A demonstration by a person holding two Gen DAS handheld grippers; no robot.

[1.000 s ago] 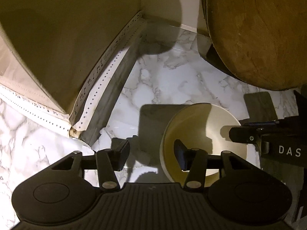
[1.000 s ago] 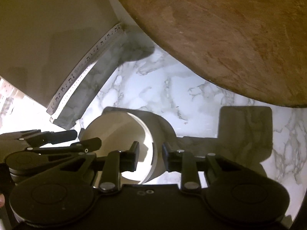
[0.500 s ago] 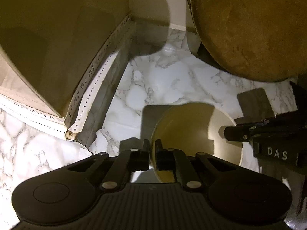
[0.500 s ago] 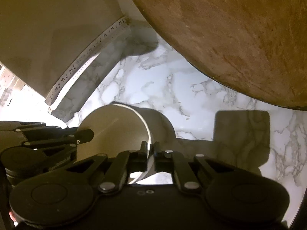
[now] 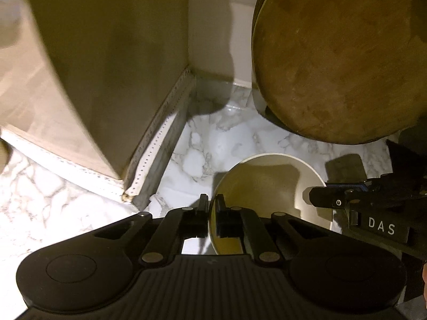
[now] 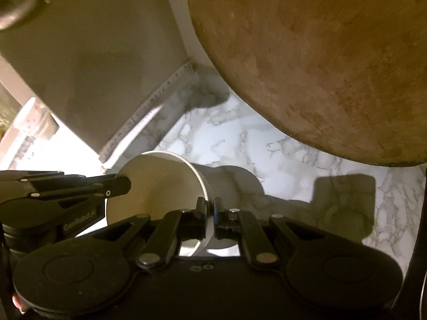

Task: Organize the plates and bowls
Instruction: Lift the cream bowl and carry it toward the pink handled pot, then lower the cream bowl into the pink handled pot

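1. The left tongs (image 5: 210,218) have gone from spread a second ago to pinching the left rim of the white bowl (image 5: 269,184), one pad inside the wall and one outside.
2. The right tongs (image 6: 210,220) did the same on the opposite side: their jaws were apart a second ago and now clamp the bowl's (image 6: 157,186) right rim, with the wall between the pads.
3. Both tongs thus hold one bowl from either side. In the left wrist view the right tongs reach in from the right over the rim; in the right wrist view the left tongs come in from the left.
4. The bowl sits near the cameras above the marble desk (image 5: 213,144). Compared with a second ago more of the desk and the far wall shows, and the bowl's shadow on the marble lies apart from it, so it appears lifted clear of the desk.
5. At the far right the round wooden board (image 5: 339,61) leans upright; to the left stands a beige panel (image 5: 112,61) with a perforated strip along its base.
6. My reading: the pick-up is done and the carry has begun. The bowl has yet to reach a stack or shelf, and no destination is in view. The thin rim grips look liable to slip if the two hands drift apart.
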